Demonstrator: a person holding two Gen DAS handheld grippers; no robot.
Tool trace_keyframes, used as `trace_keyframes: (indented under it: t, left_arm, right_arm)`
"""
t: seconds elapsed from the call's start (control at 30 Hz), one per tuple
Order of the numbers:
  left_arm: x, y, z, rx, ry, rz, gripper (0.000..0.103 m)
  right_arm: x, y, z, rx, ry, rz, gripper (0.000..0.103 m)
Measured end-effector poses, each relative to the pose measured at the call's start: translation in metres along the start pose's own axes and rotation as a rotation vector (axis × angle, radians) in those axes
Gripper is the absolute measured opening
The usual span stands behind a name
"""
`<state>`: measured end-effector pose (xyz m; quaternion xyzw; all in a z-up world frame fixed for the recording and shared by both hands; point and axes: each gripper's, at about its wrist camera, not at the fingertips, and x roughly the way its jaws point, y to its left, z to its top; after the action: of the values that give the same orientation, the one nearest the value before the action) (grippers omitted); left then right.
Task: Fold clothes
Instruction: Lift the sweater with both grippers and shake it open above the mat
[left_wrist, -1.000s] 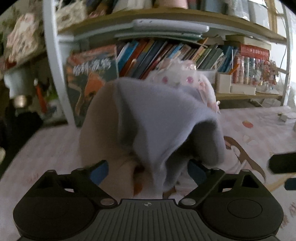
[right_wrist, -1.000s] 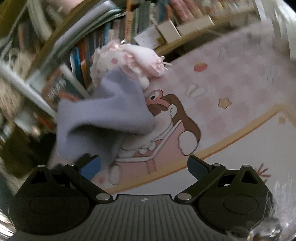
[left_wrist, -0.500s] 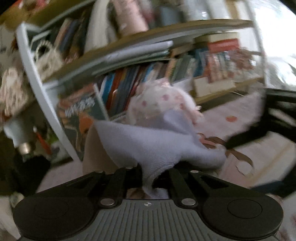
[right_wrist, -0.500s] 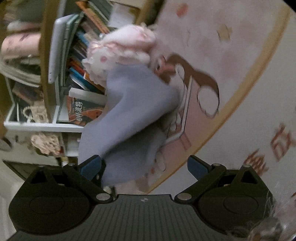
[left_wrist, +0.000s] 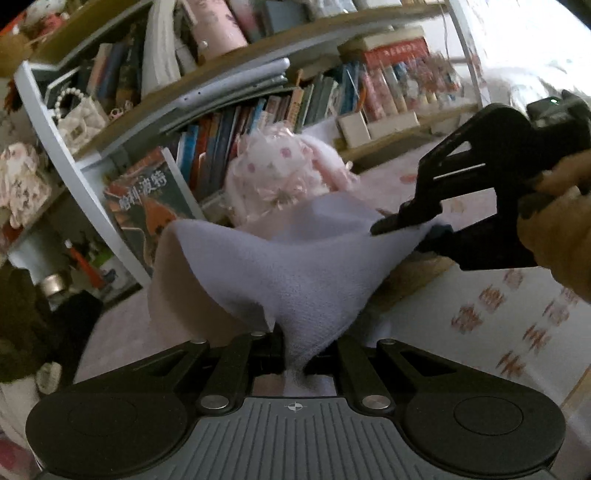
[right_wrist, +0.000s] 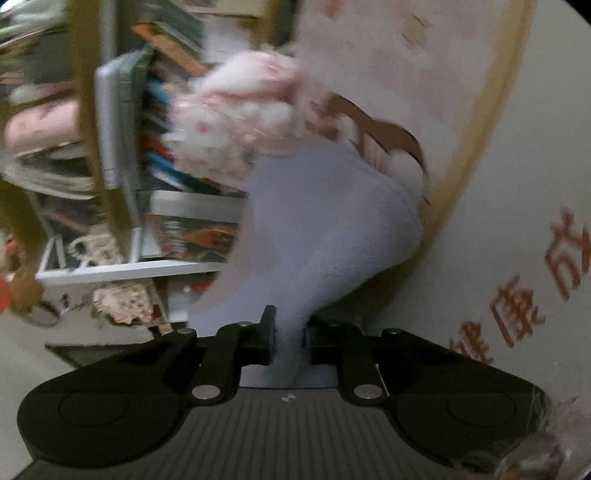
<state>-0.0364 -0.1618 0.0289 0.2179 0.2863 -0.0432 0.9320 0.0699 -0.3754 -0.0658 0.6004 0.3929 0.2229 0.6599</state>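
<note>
A lavender knit cloth (left_wrist: 295, 266) hangs stretched between my two grippers above the floor mat. My left gripper (left_wrist: 295, 350) is shut on one corner, which bunches between its pads. My right gripper (left_wrist: 417, 229), held by a hand (left_wrist: 554, 229), pinches the opposite corner at the right. In the right wrist view the right gripper (right_wrist: 290, 339) has its jaws closing, pads pressed on a twisted strip of the lavender cloth (right_wrist: 325, 221). A pink frilly garment (left_wrist: 280, 177) lies bunched behind the cloth, also seen as the pink garment (right_wrist: 240, 122).
A bookshelf (left_wrist: 221, 110) packed with books stands close behind the clothes. A large book (left_wrist: 147, 199) leans on its white frame. The printed play mat (right_wrist: 480, 184) with red characters spreads to the right. Dark items and a bottle (left_wrist: 51, 284) sit at left.
Both grippers went from open around the lavender cloth to closed on it, the left first, then the right. The cloth has been lifted and pulled out between them; both wrists rolled.
</note>
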Motion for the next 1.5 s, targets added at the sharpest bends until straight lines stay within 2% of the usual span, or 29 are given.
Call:
trace_keyframes:
  t: [0.1, 0.17, 0.3, 0.37, 0.47, 0.53, 0.6, 0.67, 0.83, 0.93, 1.0, 1.07, 1.2, 1.3, 1.4, 1.5]
  left_arm:
    - [-0.015, 0.001, 0.020, -0.043, -0.078, -0.053, 0.005]
    - [-0.031, 0.003, 0.040, -0.083, -0.170, -0.115, 0.005]
    - [-0.076, 0.017, 0.086, -0.156, -0.412, -0.230, 0.005]
    - [-0.100, 0.032, 0.102, -0.213, -0.550, -0.299, 0.005]
    - [-0.129, 0.060, 0.110, -0.308, -0.737, -0.439, 0.005]
    - [-0.136, 0.076, 0.105, -0.355, -0.779, -0.515, 0.005]
    - [-0.129, 0.085, 0.094, -0.374, -0.735, -0.517, 0.005]
    - [-0.113, 0.090, 0.079, -0.389, -0.643, -0.491, 0.005]
    - [-0.033, 0.088, 0.011, -0.458, -0.178, -0.348, 0.005]
    - [-0.002, 0.088, -0.030, -0.494, 0.013, -0.269, 0.006]
    - [0.006, 0.094, -0.048, -0.519, 0.081, -0.212, 0.006]
    - [0.011, 0.101, -0.059, -0.545, 0.126, -0.189, 0.013]
    - [0.015, 0.106, -0.060, -0.504, 0.150, -0.185, 0.014]
    - [0.018, 0.104, -0.057, -0.465, 0.175, -0.172, 0.015]
    - [0.013, 0.104, -0.058, -0.439, 0.192, -0.154, 0.019]
    - [0.009, 0.110, -0.057, -0.445, 0.188, -0.126, 0.024]
  right_arm:
    - [-0.017, 0.028, 0.012, -0.082, -0.050, 0.091, 0.012]
    - [-0.033, 0.060, 0.024, -0.138, -0.089, 0.180, 0.012]
    - [-0.067, 0.139, 0.043, -0.298, -0.161, 0.367, 0.012]
    - [-0.084, 0.192, 0.044, -0.427, -0.182, 0.461, 0.012]
    - [-0.101, 0.269, 0.032, -0.654, -0.165, 0.515, 0.011]
    - [-0.098, 0.303, 0.020, -0.765, -0.109, 0.485, 0.011]
    - [-0.085, 0.316, 0.009, -0.816, -0.047, 0.429, 0.011]
    - [-0.058, 0.305, -0.002, -0.831, 0.010, 0.323, 0.011]
    - [0.031, 0.227, -0.022, -0.731, 0.175, 0.020, 0.011]
    - [0.074, 0.179, -0.040, -0.710, 0.270, -0.128, 0.011]
    - [0.089, 0.159, -0.049, -0.662, 0.315, -0.153, 0.011]
    - [0.100, 0.144, -0.058, -0.623, 0.349, -0.166, 0.011]
    - [0.102, 0.138, -0.068, -0.655, 0.358, -0.181, 0.013]
    - [0.095, 0.138, -0.062, -0.661, 0.338, -0.179, 0.020]
    - [0.088, 0.138, -0.056, -0.682, 0.303, -0.167, 0.037]
    - [0.067, 0.135, -0.046, -0.695, 0.261, -0.166, 0.041]
